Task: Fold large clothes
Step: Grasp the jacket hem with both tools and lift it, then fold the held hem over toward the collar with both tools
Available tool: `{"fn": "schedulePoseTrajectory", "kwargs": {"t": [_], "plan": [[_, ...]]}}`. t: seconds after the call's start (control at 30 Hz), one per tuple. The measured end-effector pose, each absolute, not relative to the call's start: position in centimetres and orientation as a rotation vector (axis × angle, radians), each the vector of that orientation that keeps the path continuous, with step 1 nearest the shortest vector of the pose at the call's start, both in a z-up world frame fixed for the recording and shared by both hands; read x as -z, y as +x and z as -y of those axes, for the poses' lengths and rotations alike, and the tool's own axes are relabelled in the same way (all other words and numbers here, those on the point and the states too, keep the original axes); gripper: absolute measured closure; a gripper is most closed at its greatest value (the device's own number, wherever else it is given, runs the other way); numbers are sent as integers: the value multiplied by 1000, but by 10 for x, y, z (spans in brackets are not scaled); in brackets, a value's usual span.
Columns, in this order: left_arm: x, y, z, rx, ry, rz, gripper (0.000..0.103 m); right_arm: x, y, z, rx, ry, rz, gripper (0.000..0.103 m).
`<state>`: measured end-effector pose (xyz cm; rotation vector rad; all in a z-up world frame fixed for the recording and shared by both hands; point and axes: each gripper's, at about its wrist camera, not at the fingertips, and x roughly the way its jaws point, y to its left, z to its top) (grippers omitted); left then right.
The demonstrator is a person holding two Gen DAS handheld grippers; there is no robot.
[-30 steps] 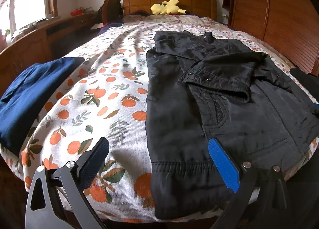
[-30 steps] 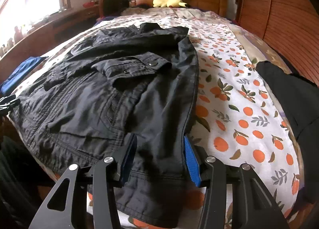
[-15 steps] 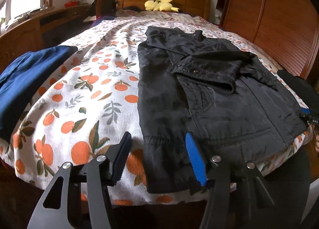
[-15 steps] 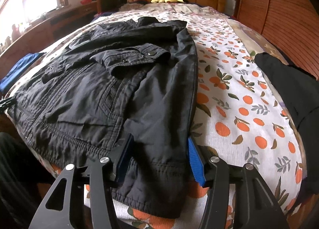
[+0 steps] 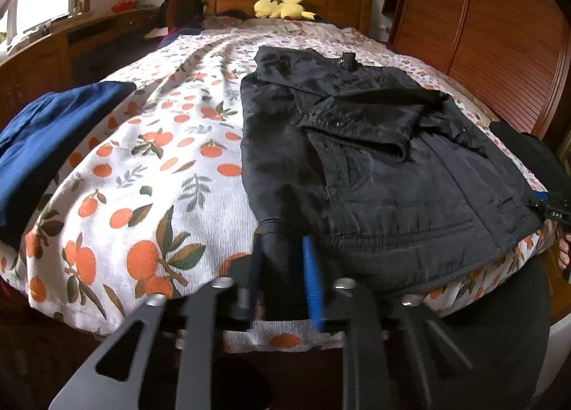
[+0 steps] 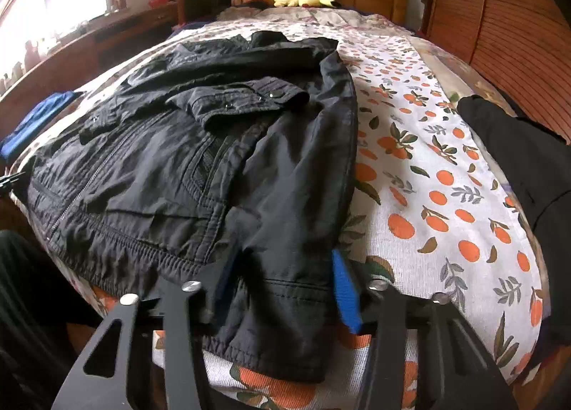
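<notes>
Left wrist view: left gripper (image 5: 282, 267) clenched on the hem corner of the black jacket (image 5: 374, 160), which lies flat on the orange-print bedspread (image 5: 142, 178) toward 1 o'clock, sleeves folded in. A blue garment (image 5: 53, 131) sits at 9 o'clock. Right wrist view: right gripper (image 6: 282, 281) straddles the other hem corner, fingers spread, not yet pinching. Likely both corners get gripped so the hem lifts evenly toward the collar.
</notes>
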<state>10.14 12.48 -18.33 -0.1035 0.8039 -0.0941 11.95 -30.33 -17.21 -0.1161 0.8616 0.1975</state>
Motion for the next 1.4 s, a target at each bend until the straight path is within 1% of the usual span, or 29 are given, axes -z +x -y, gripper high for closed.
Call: {"fn": "schedulePoseTrajectory", "kwargs": {"t": [0.03, 0.07, 0.17, 0.27, 0.4, 0.57, 0.77, 0.9, 0.97, 1.03, 1.13, 1.27, 1.4], "plan": [[180, 101, -124, 107, -109, -801, 94, 170, 119, 303, -197, -109, -852, 78], [176, 101, -122, 115, -103, -794, 96, 167, 118, 304, -208, -96, -847, 83], [159, 100, -114, 132, -68, -757, 98, 159, 121, 301, -241, -102, -836, 90], [137, 98, -111, 141, -83, -700, 99, 144, 121, 303, -275, -63, -798, 95], [95, 98, -105, 167, -101, -629, 99, 101, 118, 304, -303, -16, -702, 97], [23, 92, -96, 175, -91, -498, 100, 33, 109, 305, -328, 12, -561, 98], [-66, 71, -93, 168, -54, -347, 100, -62, 75, 309, -333, -24, -388, 98], [-116, 49, -87, 158, -35, -249, 100, -107, 43, 316, -332, -37, -294, 98], [-131, 38, -85, 161, -34, -212, 100, -120, 31, 322, -330, -33, -256, 98], [-138, 33, -80, 142, -3, -191, 99, -127, 22, 325, -334, -45, -244, 98], [-129, 39, -74, 133, 23, -226, 99, -119, 28, 326, -327, -72, -286, 98], [-94, 65, -74, 115, 31, -305, 99, -83, 52, 319, -320, -104, -382, 98], [-52, 95, -79, 91, 31, -365, 98, -34, 83, 312, -328, -119, -469, 97]]}}
